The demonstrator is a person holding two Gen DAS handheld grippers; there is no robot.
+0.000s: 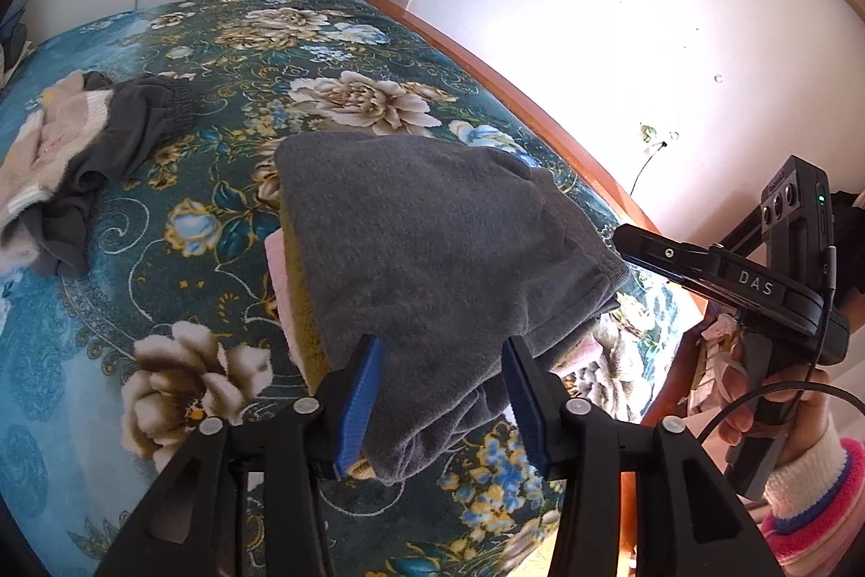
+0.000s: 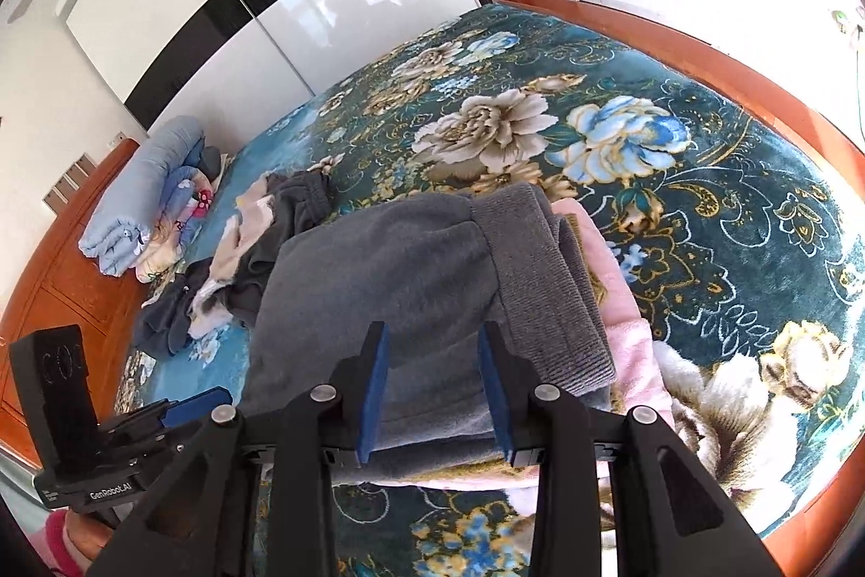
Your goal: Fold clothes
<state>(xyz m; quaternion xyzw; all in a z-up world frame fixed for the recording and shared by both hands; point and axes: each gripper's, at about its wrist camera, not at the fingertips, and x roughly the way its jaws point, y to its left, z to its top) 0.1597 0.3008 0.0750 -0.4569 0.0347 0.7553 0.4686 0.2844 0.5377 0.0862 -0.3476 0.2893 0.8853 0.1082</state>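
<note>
A folded grey fleece garment (image 1: 432,241) tops a small stack on the floral bed cover (image 1: 178,285), with an olive layer (image 1: 311,317) and a pink one (image 2: 630,323) under it. My left gripper (image 1: 442,344) is at the stack's near edge, blue pads apart, the grey cloth lying between them unpinched. From the other side, my right gripper (image 2: 432,331) is open over the same garment (image 2: 389,274). In the left wrist view it (image 1: 630,239) reaches in from the right, beside the garment's ribbed end, held by a hand in a pink cuff.
A heap of unfolded clothes (image 1: 81,155), pale pink and dark grey, lies farther left on the bed (image 2: 703,209). Rolled blue bedding (image 2: 140,204) rests by the wooden headboard. The bed's wooden frame (image 1: 540,101) runs along a white wall; glossy wardrobe doors (image 2: 216,9) stand behind.
</note>
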